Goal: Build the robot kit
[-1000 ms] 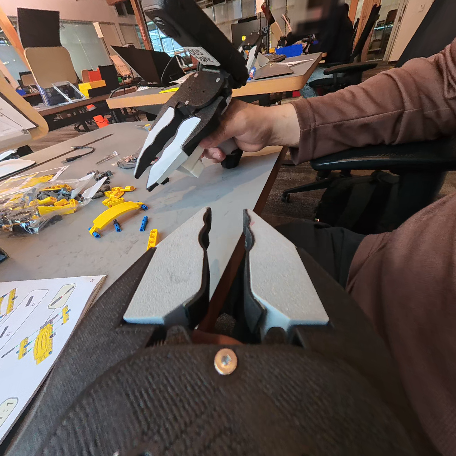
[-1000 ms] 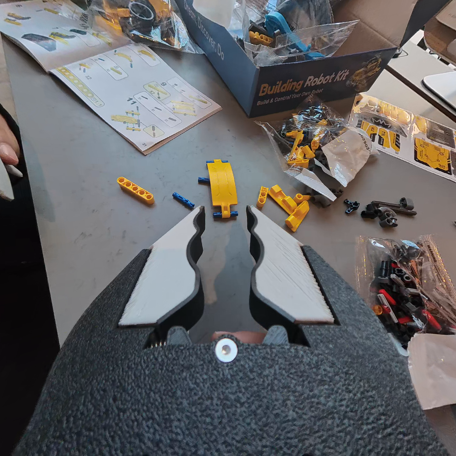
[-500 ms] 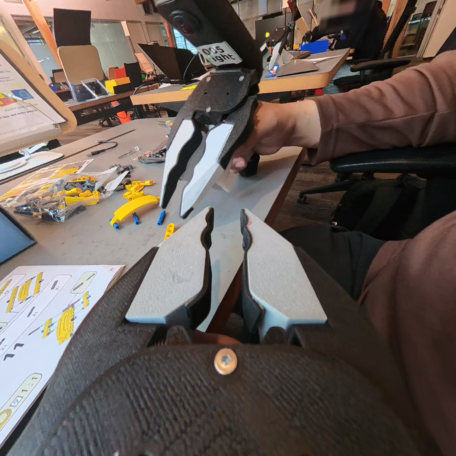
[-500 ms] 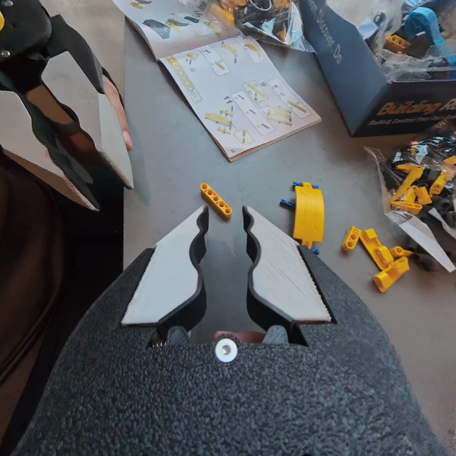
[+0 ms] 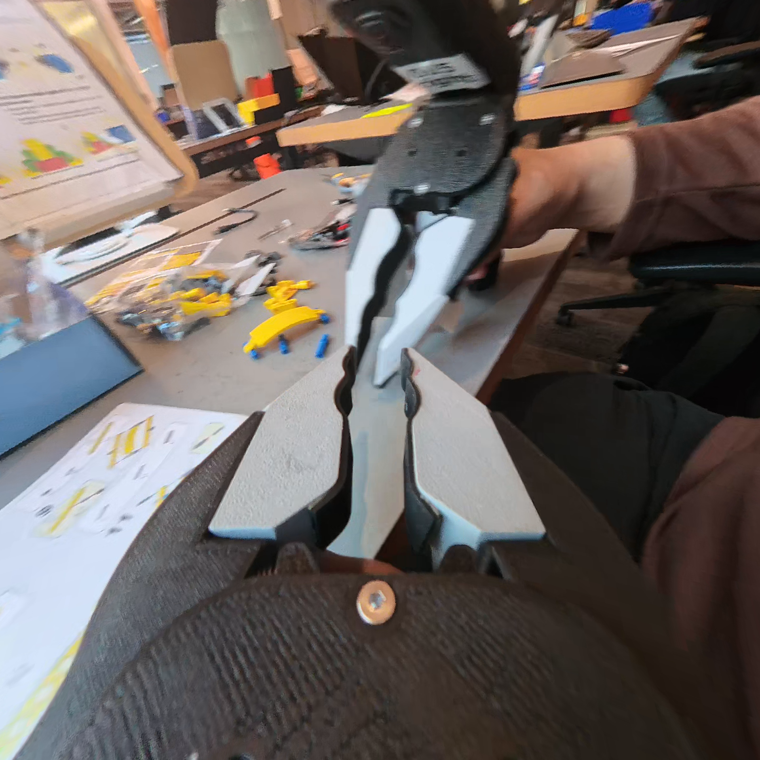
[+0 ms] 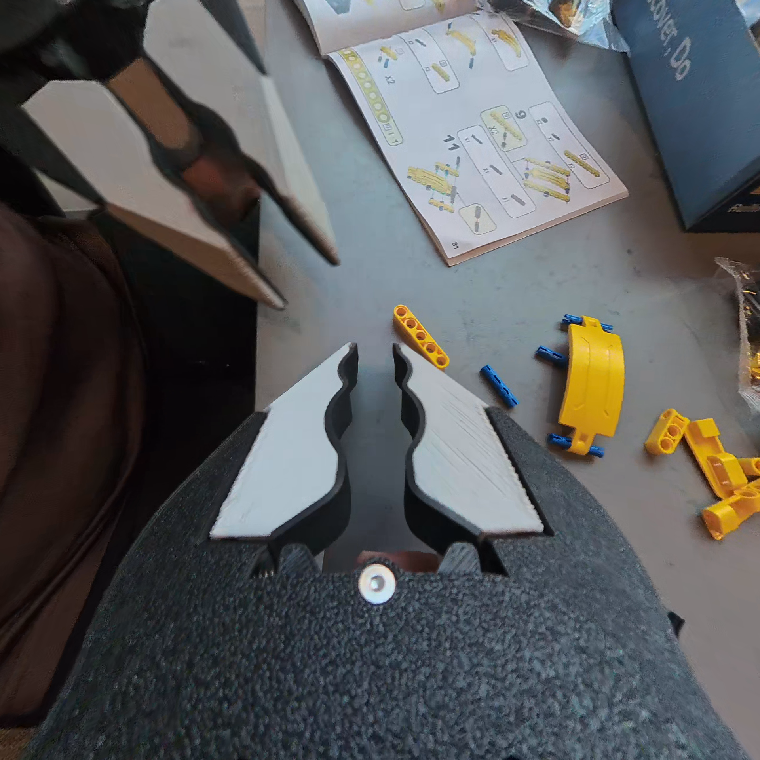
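Note:
My right gripper (image 6: 374,348) is open and empty, held low over the grey table (image 6: 514,296) near its front edge. A yellow five-hole beam (image 6: 420,336) lies just right of its right fingertip. A loose blue pin (image 6: 498,385) and a yellow curved panel (image 6: 592,386) with blue pins lie further right. My left gripper (image 5: 377,355) is open and empty, with its tips over the table edge. It also shows in the right wrist view (image 6: 308,283), at the upper left. The right gripper's white fingers (image 5: 415,296) point down right in front of the left gripper's tips.
An open instruction booklet (image 6: 473,135) and a dark blue box (image 6: 699,103) lie beyond the parts. Small yellow pieces (image 6: 715,464) and a clear bag of parts (image 5: 177,296) lie to the right. The person's brown sleeve (image 5: 699,172) and lap are off the table edge. The tips of one gripper are about 5 centimeters away from the tips of the other. The loose blue pin (image 6: 498,385) sits 5 centimeters or so from the ends of my right fingers. It is also in sight in the left wrist view (image 5: 323,347).
My right gripper has moved left toward the table's front edge, passing the curved panel and reaching the five-hole beam. My left gripper has come over the table edge, so the two now meet tip to tip.

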### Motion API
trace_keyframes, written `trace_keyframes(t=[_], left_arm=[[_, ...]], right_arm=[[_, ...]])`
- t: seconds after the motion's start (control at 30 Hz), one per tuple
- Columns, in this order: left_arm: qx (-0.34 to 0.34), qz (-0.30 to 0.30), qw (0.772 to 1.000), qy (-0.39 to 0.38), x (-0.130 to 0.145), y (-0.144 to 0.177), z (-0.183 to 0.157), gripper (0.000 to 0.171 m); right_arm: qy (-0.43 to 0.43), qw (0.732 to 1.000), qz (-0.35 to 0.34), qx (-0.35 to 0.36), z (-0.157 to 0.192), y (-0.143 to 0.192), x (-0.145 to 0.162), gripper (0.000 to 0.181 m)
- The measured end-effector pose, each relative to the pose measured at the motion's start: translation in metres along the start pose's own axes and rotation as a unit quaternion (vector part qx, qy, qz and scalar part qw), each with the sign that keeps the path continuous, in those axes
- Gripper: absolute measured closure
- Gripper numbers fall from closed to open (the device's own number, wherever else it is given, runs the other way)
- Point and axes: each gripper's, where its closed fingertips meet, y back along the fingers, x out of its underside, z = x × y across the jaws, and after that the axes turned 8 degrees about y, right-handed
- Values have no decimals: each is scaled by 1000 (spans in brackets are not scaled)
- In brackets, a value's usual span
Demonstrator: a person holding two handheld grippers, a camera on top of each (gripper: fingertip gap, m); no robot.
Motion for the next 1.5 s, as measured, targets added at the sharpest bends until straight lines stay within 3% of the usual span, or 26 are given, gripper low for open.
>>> trace_keyframes(t=[0.2, 0.33, 0.5, 0.6, 0.77, 0.83, 1.03, 1.37, 1.5], left_arm=[[-38, 73, 992, 97, 4, -9, 30, 145], [-15, 177, 979, 95, 26, -19, 26, 134], [-54, 218, 973, 51, 35, -24, 42, 139], [-27, 258, 963, 73, 46, -26, 39, 142], [-35, 258, 959, 108, 47, -28, 45, 155], [-31, 258, 960, 101, 47, -28, 43, 167], [-11, 254, 966, 45, 47, -26, 30, 167], [34, 253, 966, 38, 47, -23, 17, 167], [31, 251, 967, 39, 47, -23, 18, 167]], right_arm=[[22, 998, -10, -60, 23, 2, -3, 164], [40, 994, -19, -98, 40, 6, -4, 164], [37, 991, -37, -121, 47, 13, -7, 164], [27, 991, -58, -121, 45, 18, -12, 164], [13, 990, -86, -111, 39, 26, -16, 164], [9, 991, -93, -94, 34, 30, -16, 166], [-12, 995, -101, -20, 5, 42, -7, 168], [-44, 982, -92, 158, -61, 62, 11, 175], [-68, 976, -76, 192, -77, 68, 22, 174]])
